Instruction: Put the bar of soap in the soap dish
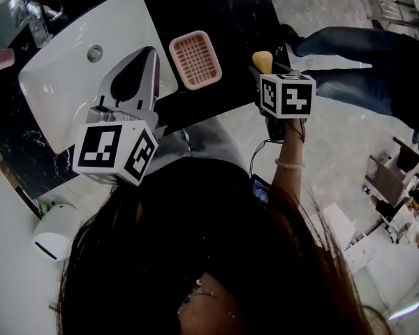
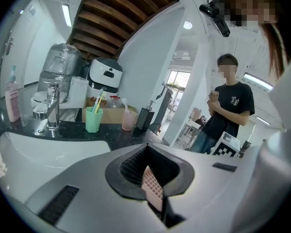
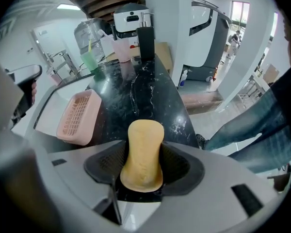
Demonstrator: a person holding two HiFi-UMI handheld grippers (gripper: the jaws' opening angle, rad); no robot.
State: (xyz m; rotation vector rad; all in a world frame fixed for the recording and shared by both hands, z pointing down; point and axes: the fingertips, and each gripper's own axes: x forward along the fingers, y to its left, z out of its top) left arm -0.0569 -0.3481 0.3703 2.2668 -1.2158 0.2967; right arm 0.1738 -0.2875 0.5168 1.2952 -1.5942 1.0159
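DESK: Fingers first: what are they doing?

PHOTOGRAPHER: Right gripper (image 3: 145, 171) has its fingers (image 3: 182, 165) closed on the bar of soap (image 3: 143, 149). They pinch its waist and carry it, seemingly clear of the worktop (image 3: 140, 101). Bar's long axis runs out along the fingers, rounded end leading.

DESK: And the soap dish?

PHOTOGRAPHER: Soap dish (image 3: 79, 116) lies ahead and to the left of those fingers in the right gripper view. It sits flat on the worktop beside the sink (image 1: 63, 82), empty. Its long side looks roughly in line with the bar, so I judge a shift leftward and down would seat it with little twist.

DESK: Left hand?

PHOTOGRAPHER: Left gripper (image 1: 152, 51) hangs on the dish's far side, over the sink's rim, its fingers (image 1: 157, 75) drawn together at the tips on nothing. A scrap of pink lattice shows through the hollow between its pads (image 2: 128, 169), apparently the dish beyond. Both grippers are near the dish, but the right hand has the bar and is the one placed to deliver.

DESK: Textures?

PHOTOGRAPHER: Bar is matte, tan-yellow, waisted, faintly pitted. Dish is pink plastic, round-cornered, with a raised rim and slotted grid floor. Pads are black and ribbed. Worktop is glossy black stone veined white; sink is smooth white.
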